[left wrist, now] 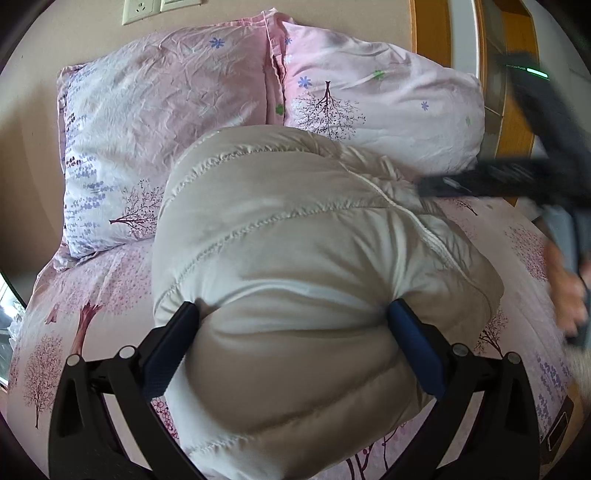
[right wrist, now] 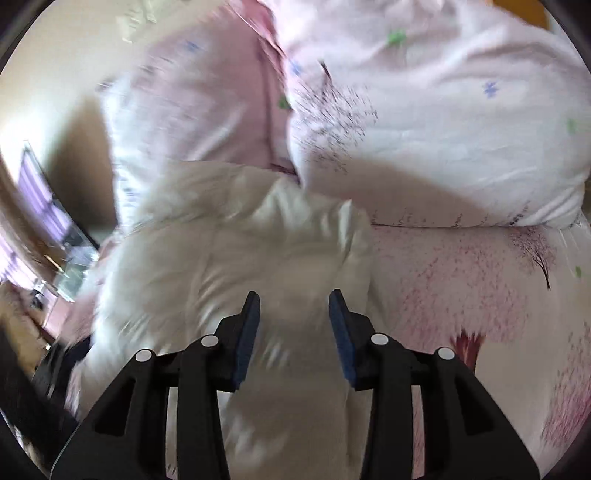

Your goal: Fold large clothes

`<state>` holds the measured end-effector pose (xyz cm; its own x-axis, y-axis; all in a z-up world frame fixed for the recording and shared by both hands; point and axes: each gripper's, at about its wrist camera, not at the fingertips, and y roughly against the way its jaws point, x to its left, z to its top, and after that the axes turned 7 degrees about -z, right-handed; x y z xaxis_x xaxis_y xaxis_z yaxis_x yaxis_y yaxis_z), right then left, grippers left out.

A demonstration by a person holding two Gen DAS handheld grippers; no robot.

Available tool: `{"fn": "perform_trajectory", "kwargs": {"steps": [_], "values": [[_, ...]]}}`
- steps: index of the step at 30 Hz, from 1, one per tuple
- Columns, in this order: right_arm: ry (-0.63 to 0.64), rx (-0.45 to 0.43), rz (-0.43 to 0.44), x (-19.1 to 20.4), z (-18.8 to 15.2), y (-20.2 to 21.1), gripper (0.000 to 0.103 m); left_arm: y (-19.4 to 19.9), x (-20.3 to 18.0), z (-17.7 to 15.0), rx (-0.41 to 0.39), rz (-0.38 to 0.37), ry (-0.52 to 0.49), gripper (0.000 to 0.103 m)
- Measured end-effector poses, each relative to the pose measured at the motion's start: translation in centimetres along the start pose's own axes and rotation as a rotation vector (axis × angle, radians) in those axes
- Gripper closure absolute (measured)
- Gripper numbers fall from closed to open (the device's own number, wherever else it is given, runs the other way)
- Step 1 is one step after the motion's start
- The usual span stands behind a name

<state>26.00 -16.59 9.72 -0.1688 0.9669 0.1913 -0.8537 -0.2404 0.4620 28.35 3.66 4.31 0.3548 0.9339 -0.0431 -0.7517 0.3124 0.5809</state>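
A cream quilted puffer jacket lies bunched in a thick bundle on the pink floral bed sheet. My left gripper has its jaws wide apart, pressing on both sides of the bulging jacket fold between them. In the right wrist view, which is motion blurred, the jacket lies under and ahead of my right gripper, whose jaws stand apart over the fabric without pinching it. The right gripper also shows blurred in the left wrist view, at the jacket's far right edge.
Two pink floral pillows lean against the headboard wall behind the jacket. A wall socket is above. Wooden furniture stands at the right. A window and clutter lie left of the bed.
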Motion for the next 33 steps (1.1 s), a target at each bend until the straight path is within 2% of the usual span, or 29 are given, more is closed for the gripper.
{"fn": "perform_trajectory", "kwargs": {"steps": [4, 7, 9, 14, 16, 18, 19, 21, 24, 31, 33], "values": [[0.026, -0.045, -0.050, 0.4, -3.4, 1.8, 0.062, 0.0, 0.2, 0.0, -0.003, 0.004, -0.001, 0.002], [0.041, 0.026, -0.093, 0.1, -5.2, -0.5, 0.062, -0.1, 0.1, 0.0, -0.004, 0.005, 0.002, 0.002], [0.027, 0.081, -0.099, -0.4, -6.1, -2.6, 0.057, -0.1, -0.2, -0.1, -0.004, 0.008, -0.010, 0.002], [-0.037, 0.086, -0.074, -1.3, -6.4, -3.4, 0.048, 0.3, -0.8, -0.4, -0.018, 0.044, -0.029, 0.002], [-0.051, 0.062, -0.095, -1.3, -6.5, -2.2, 0.039, 1.2, -0.4, -0.5, -0.026, 0.034, 0.000, 0.002], [-0.067, 0.004, -0.111, -1.4, -6.8, -0.2, 0.022, 2.3, -0.1, -0.7, -0.039, 0.031, 0.016, 0.002], [-0.076, -0.026, -0.105, -1.5, -7.0, 0.7, 0.018, 3.0, 0.1, -1.0, -0.053, 0.033, 0.023, 0.002], [-0.086, -0.074, -0.105, -1.5, -7.5, 2.3, 0.003, 4.3, 0.4, -1.7, -0.072, 0.050, 0.030, 0.002], [-0.076, -0.136, -0.143, -1.0, -8.3, 4.5, 0.001, 6.1, 0.9, -3.0, -0.080, 0.087, 0.043, 0.002], [-0.032, -0.096, -0.186, 1.1, -10.5, 6.7, 0.001, 9.3, 2.0, -6.3, -0.050, 0.117, 0.122, 0.002], [-0.021, -0.081, -0.176, 1.6, -11.3, 7.1, 0.001, 9.8, 2.0, -7.3, -0.016, 0.136, 0.145, 0.002]]}}
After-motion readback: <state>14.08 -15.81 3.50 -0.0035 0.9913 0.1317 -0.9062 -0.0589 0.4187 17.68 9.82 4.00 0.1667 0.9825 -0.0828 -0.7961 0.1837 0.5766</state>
